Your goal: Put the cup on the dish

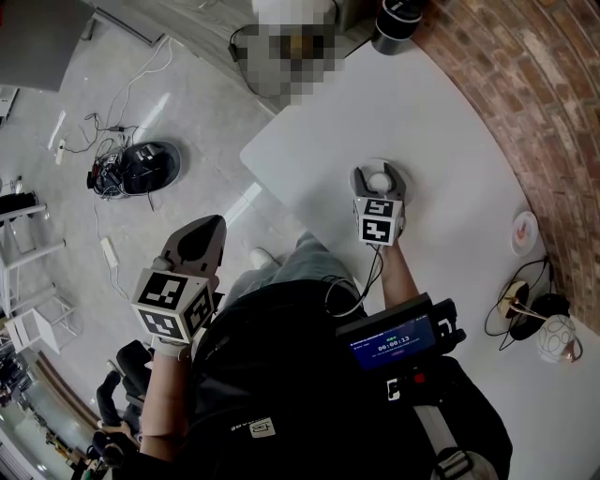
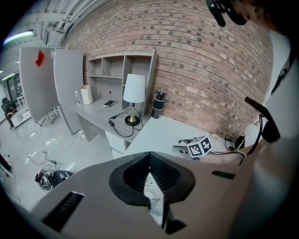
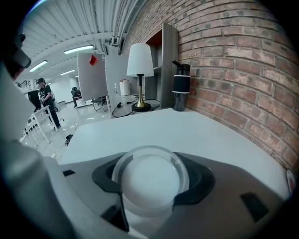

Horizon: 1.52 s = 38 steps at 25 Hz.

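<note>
head view
cup (image 1: 378, 179): small, round, milky white; clamped in the right gripper (image 1: 379, 172) over the middle of the bench; contact with the bench surface not discernible.
dish (image 1: 524, 232): small white plate with a reddish mark, near the brick-side edge, well apart from the cup.
left gripper (image 1: 208, 230): off the bench, above the floor.
bench (image 1: 450, 122): white, rounded corner; black bottle (image 1: 395, 21) at the far end.
floor (image 1: 187, 103): grey, glossy; loose cables; round black device (image 1: 150, 167).

left gripper view
left gripper (image 2: 149, 156): fingers closed together, nothing held.
room: brick wall (image 2: 205, 65), grey shelf unit (image 2: 119, 70), white-shaded lamp (image 2: 134, 88) on a lower grey desk, the bottle beside it.

right gripper view
right gripper (image 3: 152, 161): fingers (image 3: 202, 179) closed on the cup from both sides.
cup (image 3: 150, 179): clear circular rim, white and plain within.
bench (image 3: 177, 128): bare white top running to the brick wall; lamp and bottle at the far end.
room: ribbed ceiling with strip lights, a person standing far left.
</note>
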Tool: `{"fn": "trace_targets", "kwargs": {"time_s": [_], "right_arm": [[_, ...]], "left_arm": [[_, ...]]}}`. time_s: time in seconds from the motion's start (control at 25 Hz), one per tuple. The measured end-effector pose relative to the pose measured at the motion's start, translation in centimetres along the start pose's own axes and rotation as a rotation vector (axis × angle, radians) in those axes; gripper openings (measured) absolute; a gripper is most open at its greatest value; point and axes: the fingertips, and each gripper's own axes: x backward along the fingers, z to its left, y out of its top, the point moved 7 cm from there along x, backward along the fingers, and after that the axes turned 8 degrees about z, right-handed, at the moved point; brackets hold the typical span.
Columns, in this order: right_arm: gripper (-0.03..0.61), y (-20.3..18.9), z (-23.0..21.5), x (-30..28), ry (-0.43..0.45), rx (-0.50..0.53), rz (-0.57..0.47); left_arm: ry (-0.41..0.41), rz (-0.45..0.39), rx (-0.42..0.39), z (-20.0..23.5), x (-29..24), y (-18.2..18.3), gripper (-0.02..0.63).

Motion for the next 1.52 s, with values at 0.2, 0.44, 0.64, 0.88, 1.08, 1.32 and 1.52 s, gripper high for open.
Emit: {"fn": "trace_targets", "kwargs": {"time_s": [0.2,0.44,0.64,0.88,1.08,1.32,1.52], "right_arm": [[0.265,-0.1,-0.1,0.1,0.002,-0.006,0.001],[0.265,-0.2,-0.2,0.3,0.008,-0.004,-0.014],[0.265,-0.1,-0.4,0.4,0.010,-0.001,-0.035],[0.266,0.5,-0.2,1.4,0.025,-0.013,-0.054],[0.267,0.5,-0.5,2.0,0.016,-0.006,-0.071],[0.267,0.3,-0.6,2.7,0.033,-0.023,-0.090],[0.267,0.0,-0.6,3.6,0.037,-0.020,-0.102]], "left_arm": [[0.001,-0.004,-0.006,-0.1,0.1,-0.1,0.006],[0.002,-0.006,-0.008,-0.3,0.3,-0.3,0.006],[0.001,-0.006,-0.012,-0.5,0.4,-0.5,0.006],[-0.006,-0.007,-0.026,-0.7,0.6,-0.5,0.006],[-0.013,-0.015,-0.039,-1.1,0.6,-0.4,0.006],[-0.024,-0.017,-0.057,-1.4,0.7,-0.5,0.006],[-0.036,-0.017,-0.069,-1.8,0.6,-0.7,0.006]]}}
